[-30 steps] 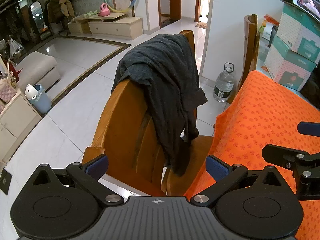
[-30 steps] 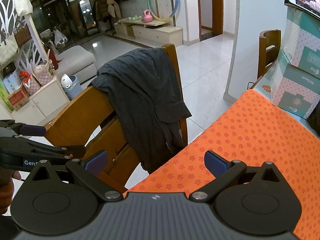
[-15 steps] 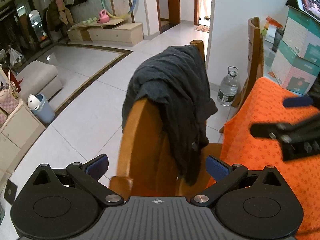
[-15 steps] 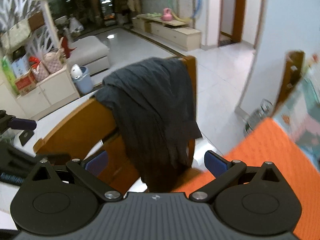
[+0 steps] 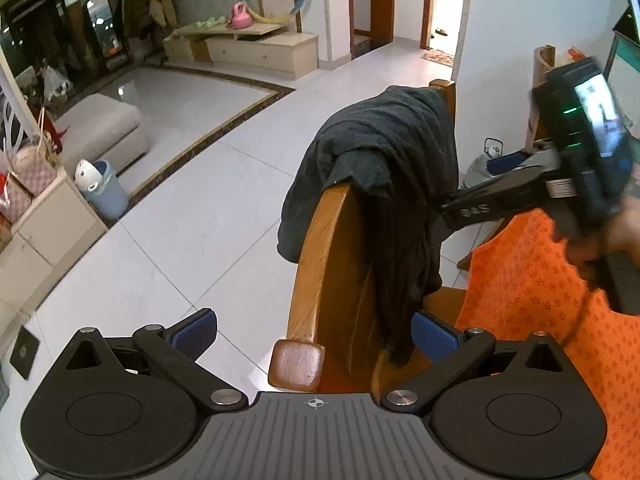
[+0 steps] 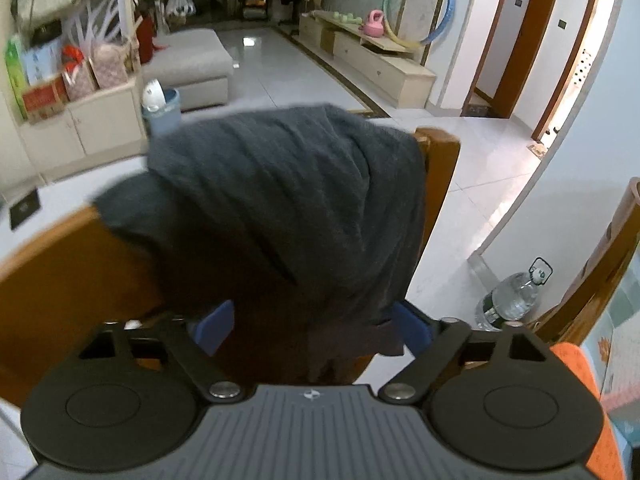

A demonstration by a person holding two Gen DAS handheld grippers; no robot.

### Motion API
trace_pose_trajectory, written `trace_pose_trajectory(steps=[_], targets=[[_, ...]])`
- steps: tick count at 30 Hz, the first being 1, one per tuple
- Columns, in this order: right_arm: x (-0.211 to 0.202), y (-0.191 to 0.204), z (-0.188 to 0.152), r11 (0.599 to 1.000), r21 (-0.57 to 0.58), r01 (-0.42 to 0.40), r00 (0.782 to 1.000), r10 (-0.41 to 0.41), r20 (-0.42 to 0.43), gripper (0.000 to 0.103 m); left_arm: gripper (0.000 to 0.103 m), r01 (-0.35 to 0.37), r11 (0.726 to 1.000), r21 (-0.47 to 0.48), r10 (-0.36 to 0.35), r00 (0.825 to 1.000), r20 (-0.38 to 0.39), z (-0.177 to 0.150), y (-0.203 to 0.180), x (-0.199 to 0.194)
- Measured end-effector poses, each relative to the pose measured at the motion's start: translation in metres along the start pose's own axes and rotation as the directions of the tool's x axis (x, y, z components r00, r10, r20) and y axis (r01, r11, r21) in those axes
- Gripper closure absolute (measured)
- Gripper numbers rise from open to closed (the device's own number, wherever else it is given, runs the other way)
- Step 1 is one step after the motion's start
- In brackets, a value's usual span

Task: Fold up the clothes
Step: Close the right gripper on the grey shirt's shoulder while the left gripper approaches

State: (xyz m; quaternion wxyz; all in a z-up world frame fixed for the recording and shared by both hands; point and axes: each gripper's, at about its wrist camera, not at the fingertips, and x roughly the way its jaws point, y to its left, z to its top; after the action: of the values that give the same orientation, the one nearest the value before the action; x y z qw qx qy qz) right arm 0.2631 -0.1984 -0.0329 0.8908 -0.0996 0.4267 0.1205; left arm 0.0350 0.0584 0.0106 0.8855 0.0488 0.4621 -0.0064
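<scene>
Spreading away beyond both claws, a glossy white tiled floor (image 5: pixel 192 208) is seen, bordered by a low cream cabinet (image 5: pixel 260 50) at the far wall and a pale grey upholstered sofa block (image 5: pixel 100 128) far to the left claw's left. To the right of the left claw, an orange cloth with a small flower print (image 5: pixel 532 292) is spread over the table. Directly ahead of both claws, a curved brown wooden chair back (image 5: pixel 324 276) is placed. Over its top rail, a dark grey knitted garment (image 5: pixel 396 160) is draped, hanging down both sides.

In the right wrist view, the garment (image 6: pixel 296 200) fills the space just ahead of the right claw (image 6: pixel 312 326); its lower edge is seen between the blue pads (image 6: pixel 212 328), which are held wide apart and not closed on the fabric. The left claw (image 5: pixel 314 332) is likewise held spread, the chair's end post lying between its fingers, with the garment's hanging hem just beside its right pad (image 5: pixel 434 336). A clear plastic water bottle (image 6: pixel 508 296) is stood on the floor to the right claw's right.
</scene>
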Motion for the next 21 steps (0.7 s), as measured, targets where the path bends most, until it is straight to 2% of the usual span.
trace_pose_trajectory(steps=[3,6,9,11,12,21], targets=[[0.034,-0.005,0.0,1.0,0.008,0.009,0.999,-0.009,-0.036,0.02,0.0,-0.006,1.0,-0.018,0.006,1.0,-0.014,-0.002,0.002,0.002],[0.062,-0.007,-0.002,1.0,-0.006,0.023,0.998,-0.023,-0.065,0.032,0.0,-0.016,0.999,-0.039,0.015,1.0,-0.023,-0.005,0.003,0.002],[0.08,-0.01,-0.003,1.0,-0.012,0.023,0.997,-0.024,-0.076,0.058,0.0,-0.028,0.998,-0.053,0.027,0.999,-0.021,-0.007,0.005,0.0],[0.066,-0.012,-0.005,1.0,-0.012,0.008,0.998,-0.009,-0.059,0.097,0.0,-0.041,0.997,-0.059,0.04,0.999,-0.016,-0.008,0.006,-0.002],[0.057,-0.013,-0.006,1.0,-0.013,0.0,0.999,0.0,-0.047,0.1,0.0,-0.043,0.998,-0.056,0.042,0.999,-0.012,-0.009,0.007,-0.003],[-0.032,-0.022,-0.013,0.997,-0.018,-0.076,0.995,0.076,0.057,0.101,0.0,-0.035,0.999,-0.01,0.036,0.998,0.049,0.007,0.001,-0.001]])
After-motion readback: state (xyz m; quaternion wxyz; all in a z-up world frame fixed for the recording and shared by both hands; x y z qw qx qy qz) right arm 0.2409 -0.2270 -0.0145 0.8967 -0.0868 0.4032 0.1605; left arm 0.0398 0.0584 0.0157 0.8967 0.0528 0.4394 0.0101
